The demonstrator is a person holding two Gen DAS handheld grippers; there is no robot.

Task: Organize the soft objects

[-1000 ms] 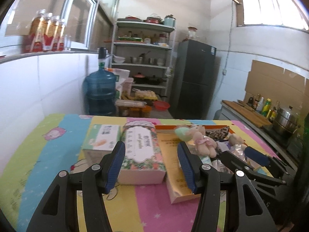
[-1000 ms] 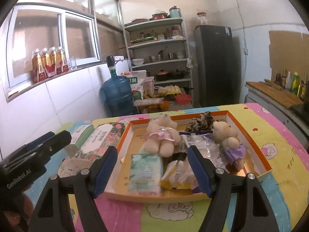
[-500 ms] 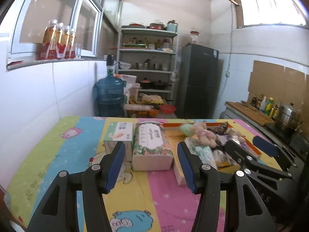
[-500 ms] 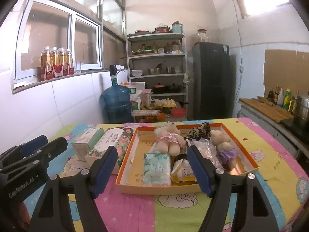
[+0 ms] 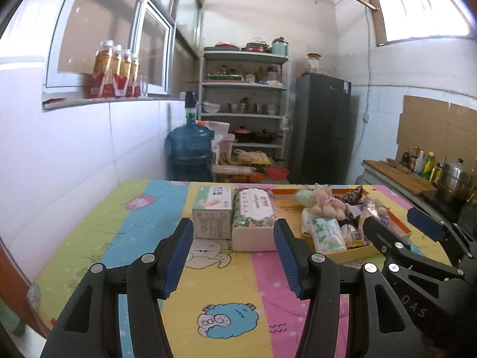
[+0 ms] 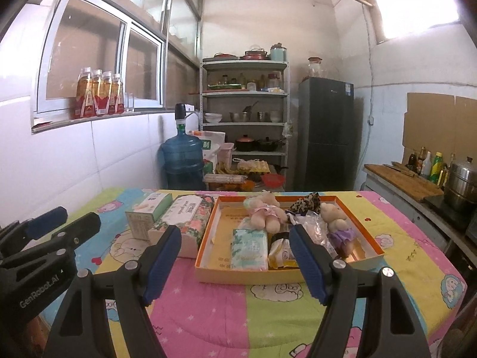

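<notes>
An orange tray [image 6: 366, 240] sits on the colourful tablecloth and holds a plush bear in pink [image 6: 263, 213], a bear in purple [image 6: 337, 220], a leopard-print soft item [image 6: 307, 204], a tissue pack [image 6: 250, 246] and snack packets. A green-white box [image 6: 147, 213] and a floral tissue box [image 6: 186, 219] stand left of the tray. My left gripper [image 5: 231, 256] is open and empty, short of the two boxes [image 5: 213, 213]. My right gripper [image 6: 235, 261] is open and empty, short of the tray's near edge.
A blue water jug [image 6: 182, 161], a metal shelf with pots [image 6: 244, 113] and a dark fridge [image 6: 326, 131] stand behind the table. A counter with bottles and a steel pot [image 6: 460, 183] is at the right. Drink bottles [image 6: 98, 92] line the window ledge.
Both grippers have pulled back and up from the table, so the boxes and tray look smaller and farther. Both stay open and empty. The objects have not moved.
</notes>
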